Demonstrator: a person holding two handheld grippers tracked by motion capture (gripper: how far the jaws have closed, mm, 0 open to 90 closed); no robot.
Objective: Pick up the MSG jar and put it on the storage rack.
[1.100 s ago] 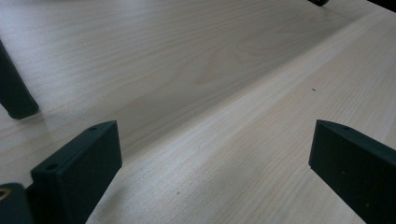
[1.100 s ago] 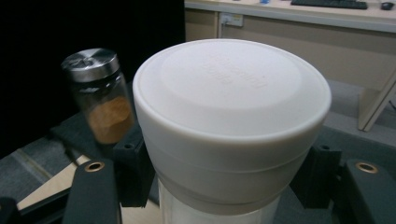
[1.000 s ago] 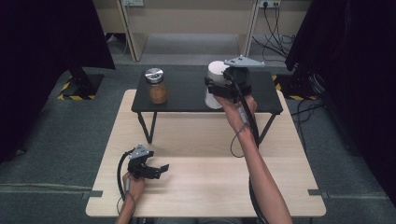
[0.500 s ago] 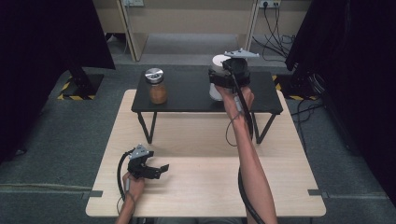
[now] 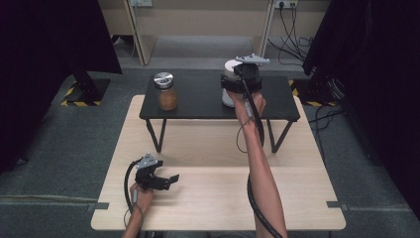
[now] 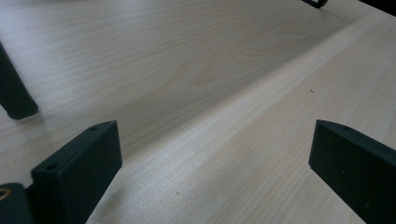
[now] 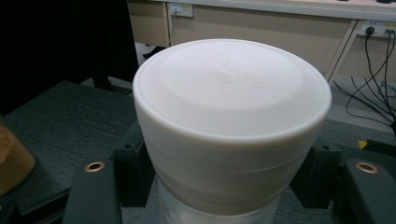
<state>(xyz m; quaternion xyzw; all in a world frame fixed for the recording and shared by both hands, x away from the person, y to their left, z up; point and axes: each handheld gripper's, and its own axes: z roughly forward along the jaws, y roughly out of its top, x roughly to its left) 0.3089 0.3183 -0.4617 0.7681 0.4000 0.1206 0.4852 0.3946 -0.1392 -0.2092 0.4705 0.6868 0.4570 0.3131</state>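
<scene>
The white jar [image 7: 231, 126] stands upright, lid up, on the right part of the black raised shelf [image 5: 198, 101] above the bench [image 5: 208, 198]. The right gripper [image 5: 237, 91] has its jaws clamped on the jar's sides just under the lid. The brown jar [image 5: 167, 91] stands well apart at the shelf's left. The left gripper [image 5: 166, 181] rests low over the bench, jaws spread wide, holding nothing.

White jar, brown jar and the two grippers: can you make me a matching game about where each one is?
Things:
1. white jar
2. brown jar
3. left gripper
4. right gripper

Places or states:
A. open, low over the light wooden table
B. alone on the left part of the black shelf
C. shut on the white jar
D. between two black fingers

Pairs: 1-D, 2-B, 3-A, 4-C
</scene>
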